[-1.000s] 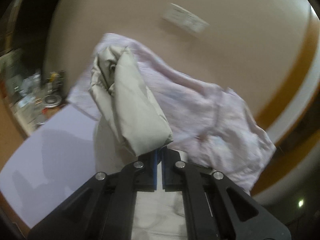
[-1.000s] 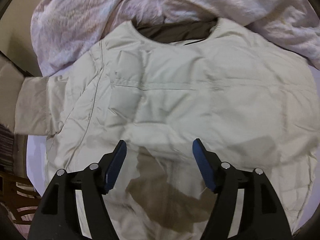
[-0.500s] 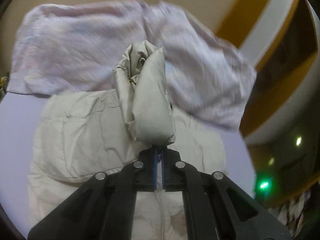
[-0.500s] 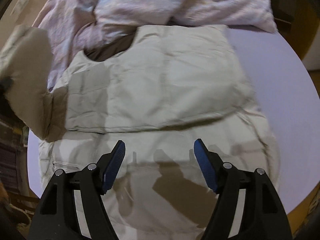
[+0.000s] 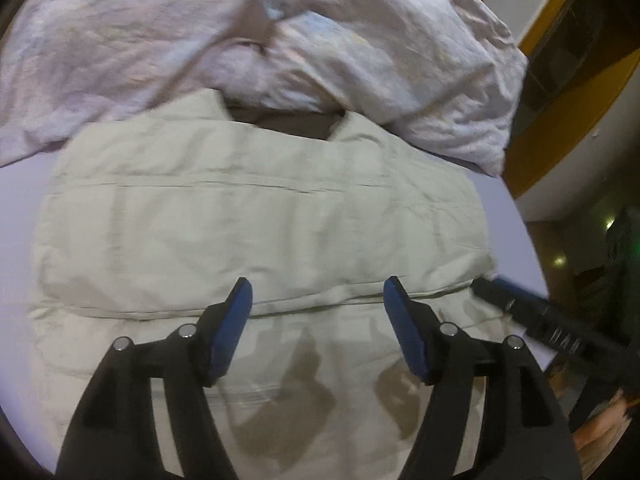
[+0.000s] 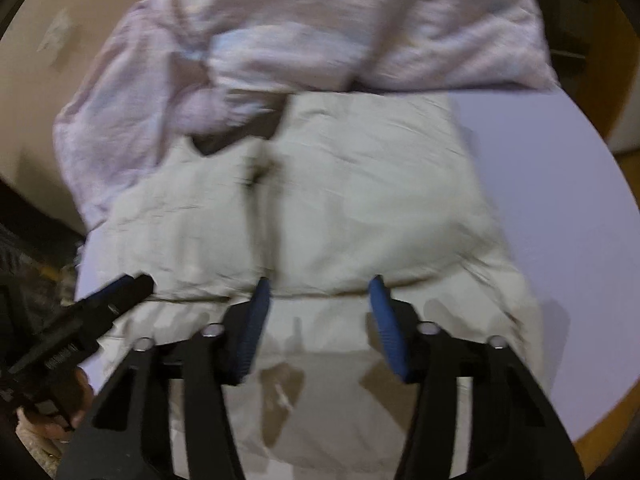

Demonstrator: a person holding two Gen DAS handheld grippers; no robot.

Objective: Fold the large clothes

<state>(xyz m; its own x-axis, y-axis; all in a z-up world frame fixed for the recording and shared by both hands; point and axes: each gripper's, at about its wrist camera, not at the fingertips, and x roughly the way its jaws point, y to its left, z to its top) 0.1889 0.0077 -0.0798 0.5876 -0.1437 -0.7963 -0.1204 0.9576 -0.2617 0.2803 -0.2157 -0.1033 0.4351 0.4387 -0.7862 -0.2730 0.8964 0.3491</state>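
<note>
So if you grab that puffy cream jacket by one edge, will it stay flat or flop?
Probably flop: the cream jacket is soft, creased cloth that already bends along a fold. Its padded, quilted look suggests it is light for its size and may spring back open. It seems unlikely to slide easily on the table.

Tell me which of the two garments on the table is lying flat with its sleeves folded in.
The beige jacket, directly under both tongs. The pink garment behind it, past the collar, is a crumpled heap.
</note>
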